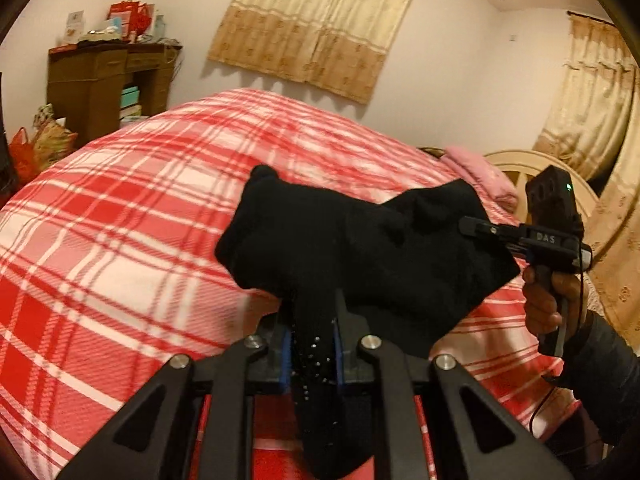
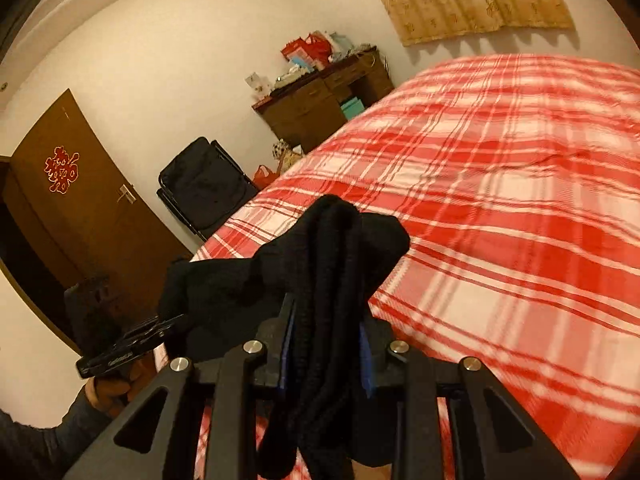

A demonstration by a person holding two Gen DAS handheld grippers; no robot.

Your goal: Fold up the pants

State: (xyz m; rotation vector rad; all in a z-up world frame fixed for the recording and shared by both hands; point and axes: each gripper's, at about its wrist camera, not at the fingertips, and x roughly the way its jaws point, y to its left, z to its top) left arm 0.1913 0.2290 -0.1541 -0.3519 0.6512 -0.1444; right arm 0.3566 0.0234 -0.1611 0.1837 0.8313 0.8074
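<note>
Both grippers pinching black pants [image 1: 360, 248]: left gripper [image 1: 312, 344] clamps one bunched edge, right gripper [image 2: 328, 344] clamps another. Pants hang lifted between them above red plaid bed [image 1: 120, 220], slack in middle.

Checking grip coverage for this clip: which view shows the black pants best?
The left wrist view: the black pants spread wide between both tools, above the plaid bedspread. The right wrist view shows only a bunched clump at the right tool.
</note>
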